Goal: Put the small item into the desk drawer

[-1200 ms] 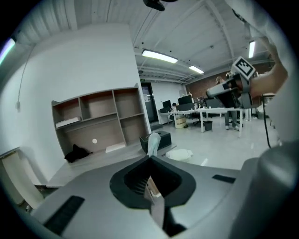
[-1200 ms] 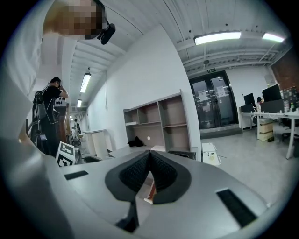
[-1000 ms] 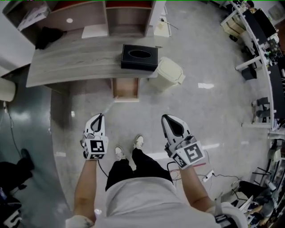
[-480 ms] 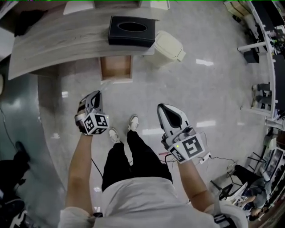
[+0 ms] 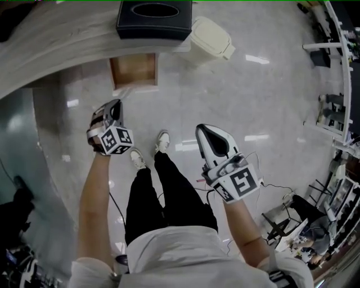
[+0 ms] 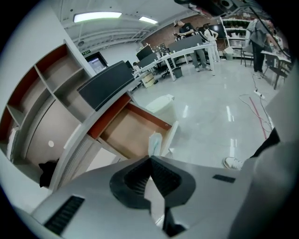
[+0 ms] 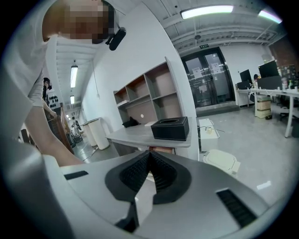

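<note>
My left gripper point(image 5: 115, 104) point(image 6: 150, 158) is shut on a small pale wrapped packet point(image 6: 155, 143), which sticks out past the jaw tips. In the head view the packet point(image 5: 125, 91) points at the open wooden drawer point(image 5: 134, 70) point(image 6: 127, 133) under the grey desk point(image 5: 62, 42), a short way in front of it and apart from it. The drawer looks empty inside. My right gripper point(image 5: 205, 129) point(image 7: 149, 153) is shut with nothing in it. It hangs over the floor to the right of the person's legs.
A black tissue box point(image 5: 154, 16) point(image 7: 170, 128) sits on the desk above the drawer. A cream lidded bin point(image 5: 211, 38) point(image 6: 159, 103) stands on the floor right of the drawer. Open shelves point(image 7: 149, 100) rise behind the desk. Cables point(image 5: 270, 188) lie at the right.
The desk and drawer have slid toward the top of the head view. My left gripper with the packet has come a little nearer to the drawer. Both grippers stay shut.
</note>
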`<state>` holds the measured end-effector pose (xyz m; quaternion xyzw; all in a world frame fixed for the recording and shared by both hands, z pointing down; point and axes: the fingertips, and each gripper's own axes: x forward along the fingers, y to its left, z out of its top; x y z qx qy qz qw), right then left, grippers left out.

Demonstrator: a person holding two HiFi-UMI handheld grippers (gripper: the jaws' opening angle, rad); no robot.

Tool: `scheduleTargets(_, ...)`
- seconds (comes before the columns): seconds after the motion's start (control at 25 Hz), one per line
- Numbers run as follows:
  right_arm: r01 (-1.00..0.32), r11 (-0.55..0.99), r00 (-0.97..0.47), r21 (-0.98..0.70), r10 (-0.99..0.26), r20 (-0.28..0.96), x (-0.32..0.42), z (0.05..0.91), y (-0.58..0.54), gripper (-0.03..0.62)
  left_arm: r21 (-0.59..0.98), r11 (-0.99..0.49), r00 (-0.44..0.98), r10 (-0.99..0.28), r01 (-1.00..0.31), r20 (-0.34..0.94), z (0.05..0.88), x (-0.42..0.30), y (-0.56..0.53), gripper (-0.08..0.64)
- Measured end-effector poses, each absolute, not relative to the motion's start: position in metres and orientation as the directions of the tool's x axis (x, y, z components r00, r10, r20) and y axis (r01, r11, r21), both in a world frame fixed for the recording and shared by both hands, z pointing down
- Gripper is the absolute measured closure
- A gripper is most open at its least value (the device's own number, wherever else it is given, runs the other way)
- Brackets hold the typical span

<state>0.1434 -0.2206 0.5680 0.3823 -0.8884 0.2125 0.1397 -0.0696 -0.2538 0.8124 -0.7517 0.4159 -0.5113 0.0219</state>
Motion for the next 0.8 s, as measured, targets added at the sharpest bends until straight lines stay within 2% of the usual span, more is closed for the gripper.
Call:
scheduleTargets(0.48,-0.726,0.613,-0.683,-0.311,-0.591,0.428,0.153,0.602,-0.235,0.569,-0.477,-0.732,0.115,-0.595,-0.487,0.796,0.857,-0.049,-0.268,0.543)
scheduleTargets(0.8,-0.722,0.613,-0.688,-0.323,-0.58,0.436,0.164,0.609,-0.241,0.569,-0.462,-0.757,0.105,-0.564,-0.463,0.819,0.872,-0.037,-0.274,0.541)
